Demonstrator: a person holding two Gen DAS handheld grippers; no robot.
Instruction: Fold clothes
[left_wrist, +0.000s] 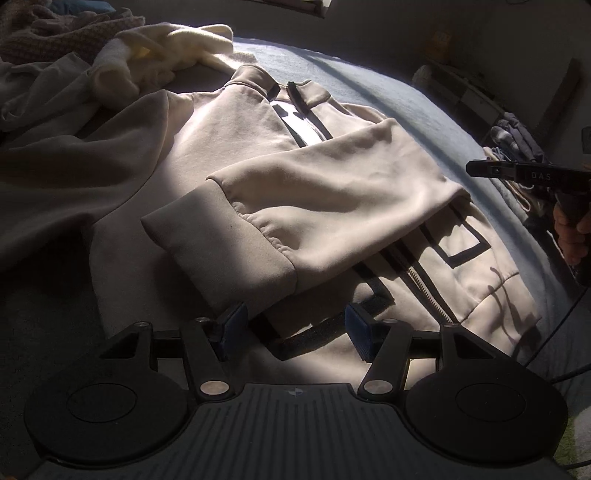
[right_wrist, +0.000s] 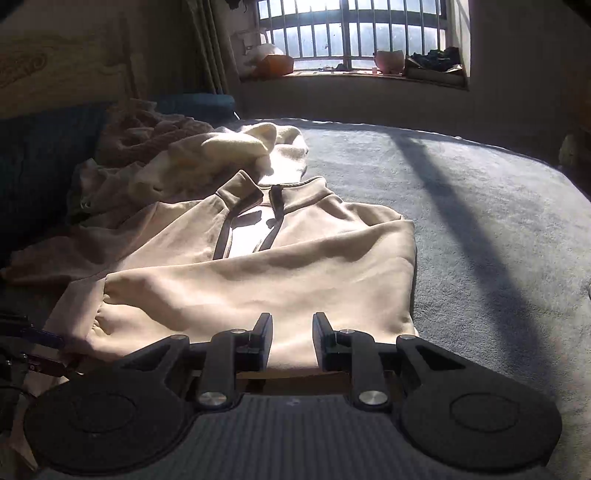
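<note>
A beige zip-up jacket (left_wrist: 236, 147) with dark trim lies flat on the bed, collar at the far end. One sleeve (left_wrist: 332, 192) is folded across its chest, the cuff (left_wrist: 221, 251) pointing left. My left gripper (left_wrist: 295, 325) hovers over the jacket's lower front, open, with nothing between its blue pads (left_wrist: 232, 321). My right gripper (right_wrist: 292, 326) hangs above the folded sleeve (right_wrist: 258, 295) near the jacket's (right_wrist: 325, 229) side; its jaws stand a little apart with nothing between them. It also shows side-on as the right gripper (left_wrist: 480, 169) at the right edge.
A cream fleece garment (right_wrist: 236, 147) and a pinkish knitted blanket (right_wrist: 147, 129) lie bunched beyond the collar. Blue-grey bedding (right_wrist: 480, 221) stretches to the right. A barred window (right_wrist: 351, 33) with a cluttered sill is behind. A hand (left_wrist: 572, 236) holds the right gripper's handle.
</note>
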